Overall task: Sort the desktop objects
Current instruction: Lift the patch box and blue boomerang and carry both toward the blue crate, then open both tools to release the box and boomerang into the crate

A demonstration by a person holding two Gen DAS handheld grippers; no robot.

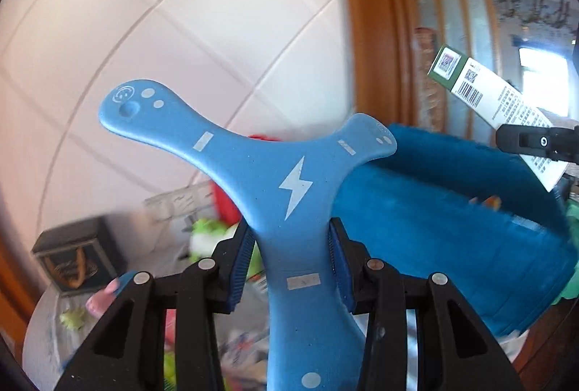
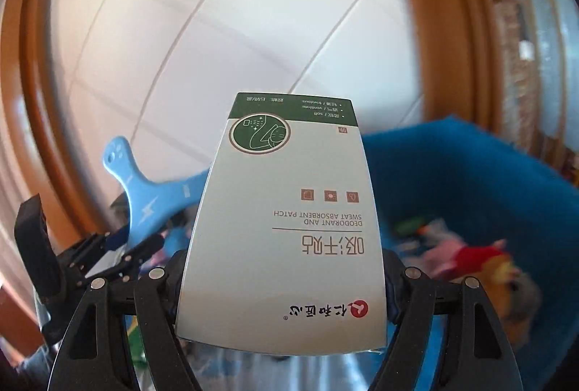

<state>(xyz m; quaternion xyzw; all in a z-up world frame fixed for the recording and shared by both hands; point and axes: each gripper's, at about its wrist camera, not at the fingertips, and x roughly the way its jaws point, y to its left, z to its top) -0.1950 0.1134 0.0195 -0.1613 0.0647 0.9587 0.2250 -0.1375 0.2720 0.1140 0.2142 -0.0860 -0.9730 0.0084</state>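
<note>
A light-blue three-armed flyer toy (image 1: pixel 286 181) with a white lightning bolt is held up in the air, and my left gripper (image 1: pixel 289 257) is shut on its lower arm. In the right wrist view the same toy (image 2: pixel 144 195) and left gripper (image 2: pixel 123 246) show at the left. My right gripper (image 2: pixel 286 282) is shut on a white and green sweat-patch box (image 2: pixel 286 228), which is gripped by its two sides and sticks forward. In the left wrist view that box (image 1: pixel 506 105) and the right gripper (image 1: pixel 535 141) are at the right, above a blue bin.
A fuzzy blue bin (image 2: pixel 470 173) at the right holds soft toys (image 2: pixel 477 257); its wall (image 1: pixel 452 228) lies behind the flyer. A dark box (image 1: pixel 77 257) and blurred clutter (image 1: pixel 217 231) sit on the table below. Behind are a white tiled wall and a wooden door frame (image 1: pixel 372 29).
</note>
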